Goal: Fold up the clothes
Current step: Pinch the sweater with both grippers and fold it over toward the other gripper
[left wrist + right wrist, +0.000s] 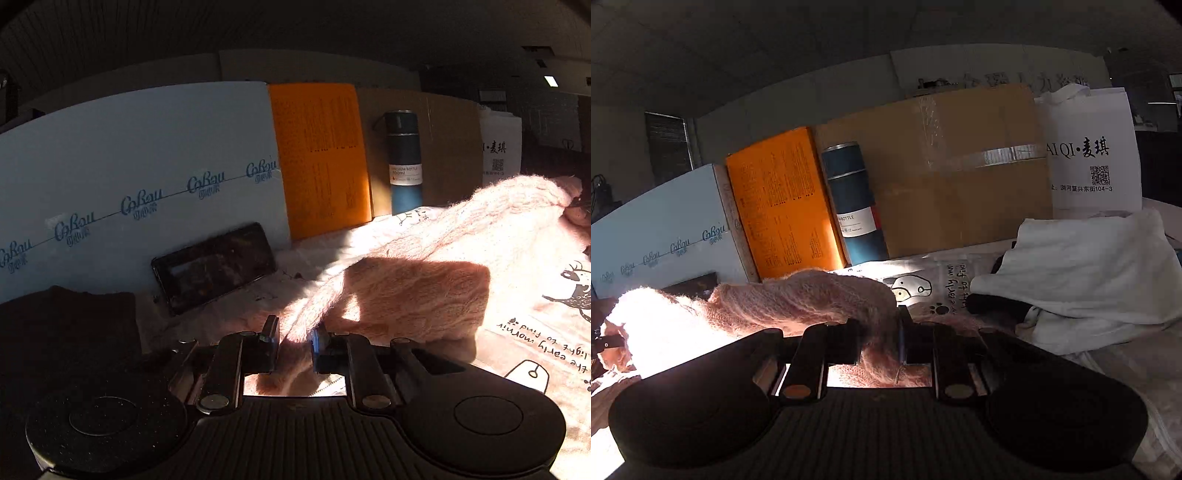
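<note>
Pink fuzzy sweater (424,266) is lying on the printed sheet (546,332), partly lifted, w/ both grippers biting into it. In the left wrist view its knit is running from the fingers at 6 o'clock up toward 2 o'clock, so the long axis is going roughly diagonal, far end pointing at the white bag (500,155). In the right wrist view the same sweater (798,299) is stretching out toward 9 o'clock as a bunched roll, the bright sunlit part at far left.

Left gripper (294,341) is nearly closed, fabric pinched between the pads. Right gripper (879,339) is likewise narrowed down on a wad of knit, strands hanging below. Prob. each is holding one end/edge so the cloth is kept taut between them and can be carried over as one fold; which fold this is, can't tell.

Outward: white garment (1089,273) is lying at 3 o'clock in the right view, apart from the sweater. Dark cloth (66,332) is sitting at 9 o'clock in the left view, a phone (214,266) beyond it. Behind, at 12 o'clock, blue bottle (855,206) is standing upright between orange box (779,206) and cardboard box (960,184).
</note>
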`<state>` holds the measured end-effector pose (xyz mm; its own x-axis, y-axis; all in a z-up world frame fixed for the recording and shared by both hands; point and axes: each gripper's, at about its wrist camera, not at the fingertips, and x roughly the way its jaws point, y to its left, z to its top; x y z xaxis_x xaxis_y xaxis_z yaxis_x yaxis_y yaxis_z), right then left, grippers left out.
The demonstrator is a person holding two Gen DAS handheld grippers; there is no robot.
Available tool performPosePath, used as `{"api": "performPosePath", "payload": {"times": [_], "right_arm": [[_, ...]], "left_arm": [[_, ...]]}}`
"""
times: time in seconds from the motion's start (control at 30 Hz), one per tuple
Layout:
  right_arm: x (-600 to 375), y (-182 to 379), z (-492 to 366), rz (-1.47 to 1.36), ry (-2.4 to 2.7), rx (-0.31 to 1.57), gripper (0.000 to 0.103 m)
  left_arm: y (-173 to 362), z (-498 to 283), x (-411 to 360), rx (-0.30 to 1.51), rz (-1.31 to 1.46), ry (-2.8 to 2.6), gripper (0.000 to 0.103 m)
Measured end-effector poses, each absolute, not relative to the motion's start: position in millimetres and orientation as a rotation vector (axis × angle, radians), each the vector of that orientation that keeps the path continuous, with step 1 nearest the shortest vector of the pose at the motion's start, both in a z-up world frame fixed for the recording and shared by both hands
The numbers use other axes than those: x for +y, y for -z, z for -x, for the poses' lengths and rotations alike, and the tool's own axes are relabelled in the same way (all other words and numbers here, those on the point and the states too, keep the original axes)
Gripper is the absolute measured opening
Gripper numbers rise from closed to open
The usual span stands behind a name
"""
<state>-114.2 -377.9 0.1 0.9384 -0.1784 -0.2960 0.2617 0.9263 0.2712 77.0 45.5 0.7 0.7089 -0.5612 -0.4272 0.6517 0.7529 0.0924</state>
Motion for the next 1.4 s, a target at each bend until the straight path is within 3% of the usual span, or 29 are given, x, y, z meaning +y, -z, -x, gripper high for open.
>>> {"api": "performPosePath", "payload": {"times": [0.17, 0.27, 0.37, 0.43, 0.5, 0.57, 0.63, 1.1, 1.17, 1.2, 1.27, 1.3, 1.33, 1.4], "right_arm": [[-396, 10, 79, -0.410, 0.343, 0.366, 0.017], [-404, 19, 73, -0.478, 0.363, 0.364, 0.023], [-407, 27, 73, -0.497, 0.362, 0.342, 0.035], [-406, 29, 73, -0.478, 0.364, 0.344, 0.039], [-403, 28, 73, -0.469, 0.351, 0.334, 0.052], [-401, 26, 75, -0.460, 0.343, 0.310, 0.075], [-401, 25, 78, -0.461, 0.355, 0.295, 0.082], [-411, 30, 78, -0.516, 0.366, 0.305, 0.083], [-413, 31, 79, -0.526, 0.364, 0.302, 0.084], [-413, 31, 80, -0.531, 0.364, 0.300, 0.084], [-414, 31, 80, -0.538, 0.363, 0.298, 0.084], [-414, 31, 80, -0.539, 0.363, 0.298, 0.084], [-415, 31, 80, -0.539, 0.364, 0.298, 0.084], [-414, 31, 80, -0.538, 0.365, 0.297, 0.084]], "left_arm": [[10, -121, 40, 0.528, -0.142, 0.677, 0.018], [19, -135, 41, 0.584, -0.067, 0.666, 0.026], [24, -143, 57, 0.632, 0.093, 0.691, 0.043], [27, -148, 68, 0.659, 0.210, 0.723, 0.066], [30, -150, 75, 0.671, 0.302, 0.757, 0.074], [32, -150, 78, 0.669, 0.338, 0.784, 0.079], [31, -149, 78, 0.669, 0.339, 0.806, 0.087], [22, -134, 76, 0.633, 0.118, 0.812, 0.092], [21, -136, 79, 0.625, 0.147, 0.802, 0.090], [21, -136, 79, 0.619, 0.153, 0.787, 0.083], [22, -138, 79, 0.616, 0.136, 0.735, 0.048], [23, -139, 79, 0.616, 0.125, 0.706, 0.023], [23, -140, 80, 0.609, 0.125, 0.683, 0.015], [18, -139, 83, 0.565, 0.129, 0.643, 0.013]]}}
